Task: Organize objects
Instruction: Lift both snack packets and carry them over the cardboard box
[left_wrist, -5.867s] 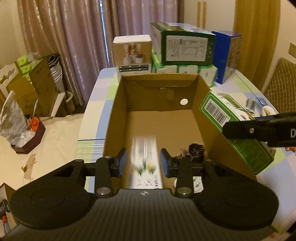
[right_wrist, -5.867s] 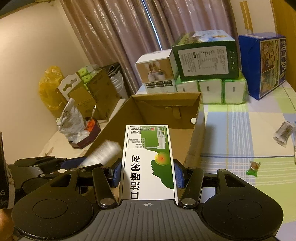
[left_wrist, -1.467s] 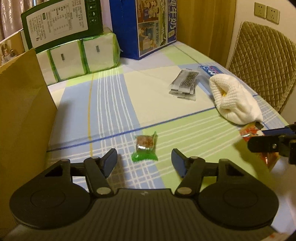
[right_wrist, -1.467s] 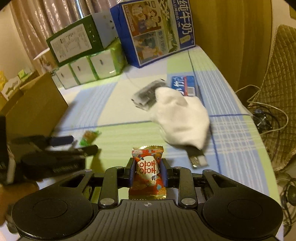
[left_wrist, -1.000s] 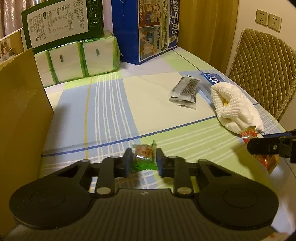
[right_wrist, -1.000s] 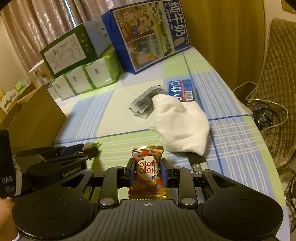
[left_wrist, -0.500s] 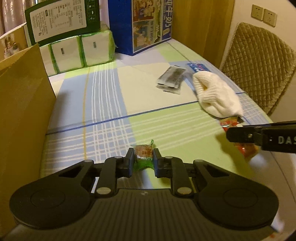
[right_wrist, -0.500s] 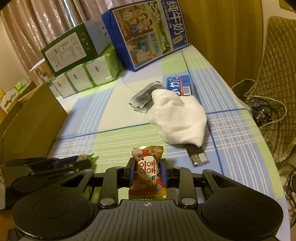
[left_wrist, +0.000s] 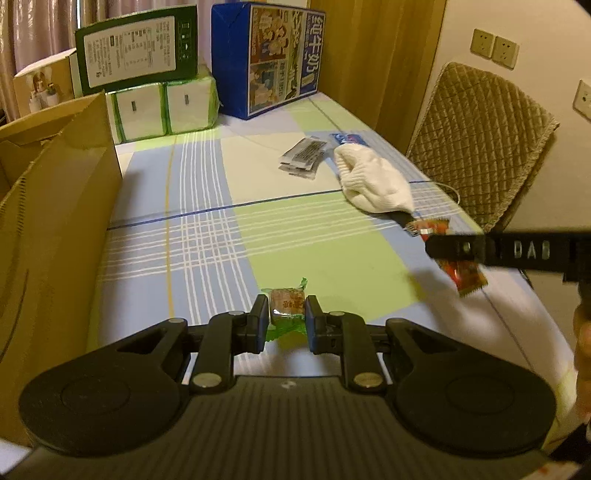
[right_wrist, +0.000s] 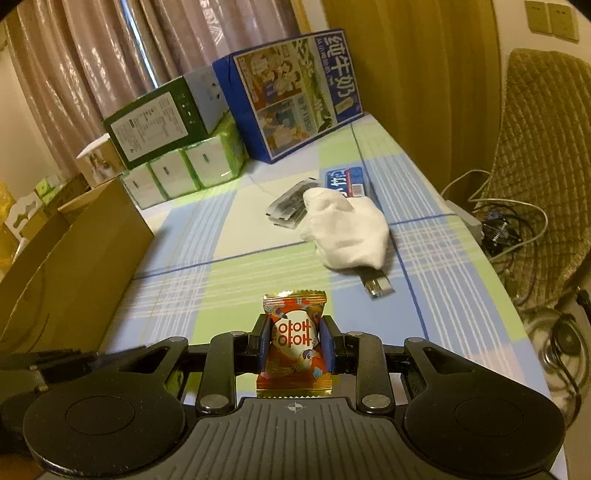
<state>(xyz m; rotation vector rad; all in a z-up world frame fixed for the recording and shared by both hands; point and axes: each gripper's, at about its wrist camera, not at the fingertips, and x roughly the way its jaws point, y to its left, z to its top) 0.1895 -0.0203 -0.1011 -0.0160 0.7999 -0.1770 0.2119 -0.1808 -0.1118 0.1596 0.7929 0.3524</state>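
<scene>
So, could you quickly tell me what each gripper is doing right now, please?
Left gripper: closed on the green-wrapped candy.
Right gripper: closed on the red candy packet.

green candy (left_wrist: 286, 308): clear-green wrapper, pinched above the tablecloth
red candy (right_wrist: 294, 341): gold-edged wrapper, held upright

Blue carton (right_wrist: 295, 88) reads 纯牛奶 (red packet (right_wrist: 294, 334): 아아).
</scene>
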